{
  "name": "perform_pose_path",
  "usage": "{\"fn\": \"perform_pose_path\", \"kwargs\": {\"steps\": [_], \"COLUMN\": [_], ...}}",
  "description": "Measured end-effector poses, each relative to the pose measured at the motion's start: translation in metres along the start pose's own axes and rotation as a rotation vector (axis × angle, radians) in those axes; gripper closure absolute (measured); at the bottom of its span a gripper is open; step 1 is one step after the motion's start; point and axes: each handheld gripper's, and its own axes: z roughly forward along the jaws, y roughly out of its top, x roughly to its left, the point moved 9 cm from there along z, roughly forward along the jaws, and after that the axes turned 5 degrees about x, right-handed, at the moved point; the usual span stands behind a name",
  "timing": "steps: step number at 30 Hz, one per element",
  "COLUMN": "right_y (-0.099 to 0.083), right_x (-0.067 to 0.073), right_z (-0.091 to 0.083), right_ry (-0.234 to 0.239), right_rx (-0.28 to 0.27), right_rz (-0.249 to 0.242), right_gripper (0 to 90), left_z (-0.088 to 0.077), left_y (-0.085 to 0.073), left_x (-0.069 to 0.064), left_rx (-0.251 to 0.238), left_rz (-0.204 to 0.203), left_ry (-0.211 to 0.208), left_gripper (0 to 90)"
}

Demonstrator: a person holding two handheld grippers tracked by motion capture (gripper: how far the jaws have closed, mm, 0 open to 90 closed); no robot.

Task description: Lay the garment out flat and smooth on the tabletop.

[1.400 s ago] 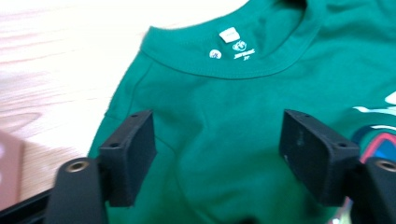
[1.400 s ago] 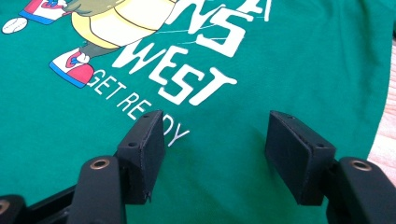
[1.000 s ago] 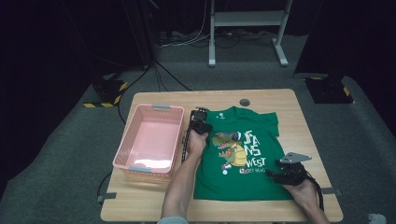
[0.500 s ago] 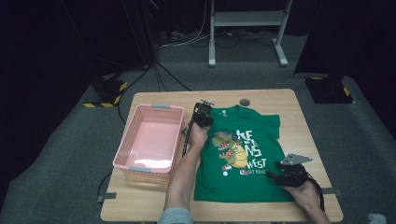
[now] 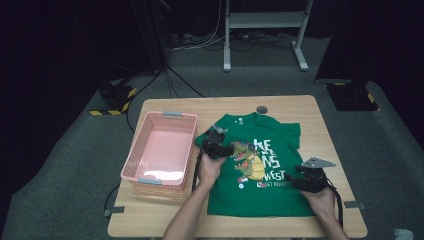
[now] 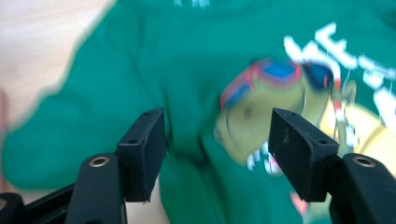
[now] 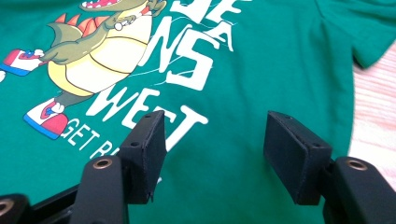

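A green T-shirt (image 5: 260, 200) with a dinosaur print and white letters lies face up and flat on the wooden table (image 5: 320, 107). My left gripper (image 5: 215, 134) hovers over its left chest, by the left sleeve. Its jaws have just been opening and now stand open, with nothing between them and the blurred shirt (image 6: 196, 56) beneath the gripper (image 6: 217, 135). My right gripper (image 5: 290, 178) rests at the shirt's lower right, pointing left. It (image 7: 215, 135) is open just over the fabric (image 7: 261, 60) near the white letters, with nothing pinched.
A pink plastic basket (image 5: 131, 160) stands on the table's left side, right next to the shirt's left sleeve. A small dark round disc (image 5: 261, 109) lies near the far edge above the collar. Bare wood runs along the right edge.
My left gripper has pulled back from the shirt's left shoulder toward the person and its jaws have opened. The left sleeve now lies spread out. The right gripper has stayed put.
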Motion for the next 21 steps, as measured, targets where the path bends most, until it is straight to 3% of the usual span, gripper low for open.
{"fn": "perform_pose_path", "kwargs": {"steps": [3, 7, 11, 16, 19, 21], "right_y": [0.002, 0.005, -0.002, -0.01, -0.011, -0.01], "right_x": [0.001, -0.001, -0.002, -0.005, -0.006, -0.006], "right_z": [0.004, 0.007, 0.01, 0.002, -0.001, 0.0], "right_ry": [-0.004, -0.01, -0.029, -0.03, -0.034, -0.038], "right_rx": [0.011, 0.01, 0.039, 0.05, 0.063, 0.064], "right_rz": [-0.014, -0.01, -0.032, -0.039, -0.041, -0.044], "right_gripper": [39.1, 39.2, 39.1, 38.9, 38.6, 38.3], "left_z": [0.002, 0.009, 0.016, 0.011, 0.009, 0.004], "left_y": [-0.015, -0.024, -0.028, -0.034, -0.037, -0.036], "left_x": [-0.002, -0.001, 0.004, 0.005, 0.005, -0.003], "left_rx": [0.005, 0.027, 0.051, 0.058, 0.057, 0.032], "left_rz": [-0.017, -0.018, 0.007, 0.024, 0.004, 0.002], "left_ry": [0.0, 0.017, 0.063, 0.11, 0.099, 0.052], "left_gripper": [36.0, 37.6, 47.9, 48.7, 45.9, 43.1]}}
